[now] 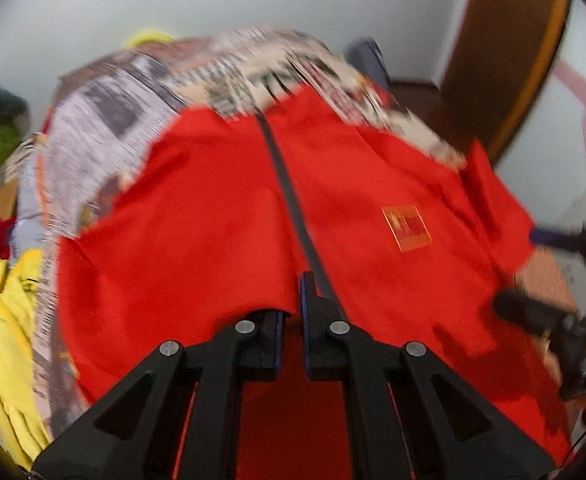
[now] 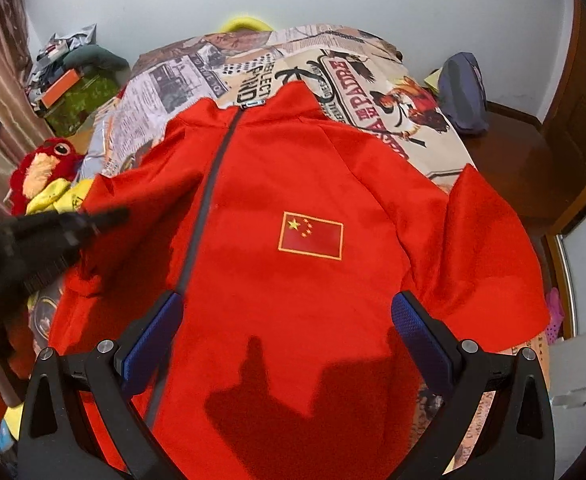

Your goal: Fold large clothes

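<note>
Two tongs over one red jacket, and the fold could slip

Two tongs hover above the red jacket (image 2: 293, 208), which lies zipped up, front side up, on the bed (image 2: 425, 152), collar towards the far edge near the wall. The left tongs (image 1: 293, 312) are clenched, and red cloth bunches right at their tips; whether they truly pinch a fold or just press on it, the blurred view does not say. The right tongs (image 2: 289, 320) gape wide, released, nothing between the pads, hanging over the lower front beside the zip (image 2: 209, 200). Risk one: a thin pinch by the left lets the fabric slide out mid-fold. Risk two: the sleeve (image 2: 497, 248) spilling over the bed's right edge drags the whole garment askew. Risk three: the tongs snag the printed bedsheet (image 2: 373, 80) along with the jacket.
</note>
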`<control>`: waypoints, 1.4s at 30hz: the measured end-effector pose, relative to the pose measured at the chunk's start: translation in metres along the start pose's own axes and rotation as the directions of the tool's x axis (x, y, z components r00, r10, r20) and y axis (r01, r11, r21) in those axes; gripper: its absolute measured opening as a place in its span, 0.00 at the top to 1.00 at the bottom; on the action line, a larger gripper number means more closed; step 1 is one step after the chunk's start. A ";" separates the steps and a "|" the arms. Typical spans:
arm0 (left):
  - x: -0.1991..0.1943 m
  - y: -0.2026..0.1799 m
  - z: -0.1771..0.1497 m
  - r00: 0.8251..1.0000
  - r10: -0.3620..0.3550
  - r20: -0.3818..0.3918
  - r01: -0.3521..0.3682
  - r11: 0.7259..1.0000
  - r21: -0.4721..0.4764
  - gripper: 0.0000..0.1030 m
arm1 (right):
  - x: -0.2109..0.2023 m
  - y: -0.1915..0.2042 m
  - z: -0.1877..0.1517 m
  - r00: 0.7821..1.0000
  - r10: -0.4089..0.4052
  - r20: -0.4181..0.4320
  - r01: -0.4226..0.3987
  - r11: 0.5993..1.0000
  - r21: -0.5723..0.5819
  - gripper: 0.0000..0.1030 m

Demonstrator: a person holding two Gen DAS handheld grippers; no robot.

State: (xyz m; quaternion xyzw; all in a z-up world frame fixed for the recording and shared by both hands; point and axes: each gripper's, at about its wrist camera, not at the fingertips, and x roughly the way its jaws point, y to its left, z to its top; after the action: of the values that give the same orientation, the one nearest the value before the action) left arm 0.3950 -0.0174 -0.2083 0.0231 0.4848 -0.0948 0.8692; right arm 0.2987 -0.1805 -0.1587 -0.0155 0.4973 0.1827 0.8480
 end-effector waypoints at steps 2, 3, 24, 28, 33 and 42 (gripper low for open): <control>0.008 -0.011 -0.008 0.999 -0.011 -0.040 0.012 1.000 0.023 0.90 | 0.000 -0.001 -0.003 1.000 -0.001 -0.006 0.001 1.000 -0.008 0.00; 0.010 -0.015 -0.013 0.998 -0.020 -0.063 0.022 0.999 0.031 0.84 | -0.001 0.000 -0.005 1.000 -0.002 -0.008 0.002 1.000 -0.016 0.00; -0.096 0.109 -0.082 0.984 0.176 0.037 -0.172 0.981 -0.092 0.37 | -0.010 0.100 0.003 1.000 0.003 0.027 0.005 0.959 -0.284 0.00; -0.103 0.148 -0.101 0.976 0.216 0.019 -0.210 0.965 -0.156 0.36 | 0.005 0.132 0.001 1.000 0.019 0.003 -0.017 0.936 -0.351 0.00; -0.091 0.183 -0.127 0.966 0.257 -0.036 -0.258 0.943 -0.209 0.36 | 0.035 0.171 0.002 0.999 0.024 -0.040 -0.039 0.899 -0.435 0.01; -0.051 0.200 -0.153 0.969 0.221 -0.114 -0.242 0.943 -0.229 0.36 | 0.096 0.222 -0.008 0.990 -0.026 -0.140 -0.059 0.822 -0.566 0.26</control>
State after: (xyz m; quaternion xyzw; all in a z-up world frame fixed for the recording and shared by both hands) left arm 0.2777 0.2062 -0.2561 -0.0218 0.5238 0.0685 0.8488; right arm 0.2620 0.0527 -0.2095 -0.2762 0.4792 0.3284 0.7657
